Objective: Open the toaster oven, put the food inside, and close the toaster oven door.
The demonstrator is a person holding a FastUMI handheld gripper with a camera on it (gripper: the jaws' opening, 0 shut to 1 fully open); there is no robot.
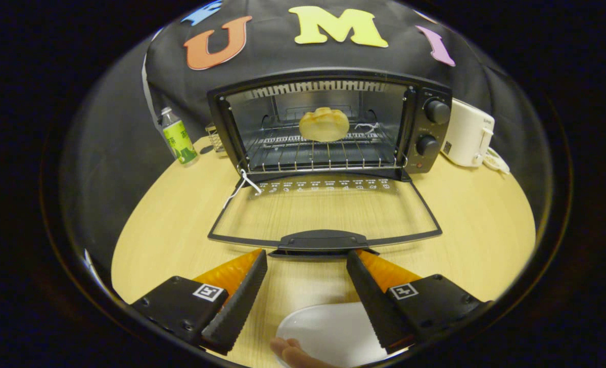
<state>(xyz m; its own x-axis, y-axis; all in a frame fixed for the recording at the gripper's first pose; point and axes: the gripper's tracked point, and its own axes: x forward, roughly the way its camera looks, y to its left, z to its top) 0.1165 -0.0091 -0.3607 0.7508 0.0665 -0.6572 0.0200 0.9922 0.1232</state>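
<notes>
Waiting just in front of the door handle [323, 240], the gripper [307, 266] had its two fingers spread wide apart, and nothing was held between them. The toaster oven [328, 122] sat on the wooden table [487, 225] with its glass door [323, 209] dropped all the way down, lying flat toward the gripper. The food [324, 124] was already inside, resting on the wire rack [323, 153] in the middle of the oven. So two steps looked done, and the last one, closing the door, looked like the job in hand.

For the next move, the fingers would likely need to reach the handle, which was just ahead of their tips, get under it or pinch it, and swing the door up until it shut. The door is hinged at the bottom, so the lift would have to follow a curve.

The food looked like a round, puffy bun, pale yellow with a browner top and soft bumps. It sat well back from the front edge of the rack, so the door should not bump it.

A white plate [328, 327] lay below the fingers, with someone's fingertips [290, 352] at its rim. A green-labelled bottle [179, 138] stood beside the oven on one side and a white appliance [469, 133] on the other.
</notes>
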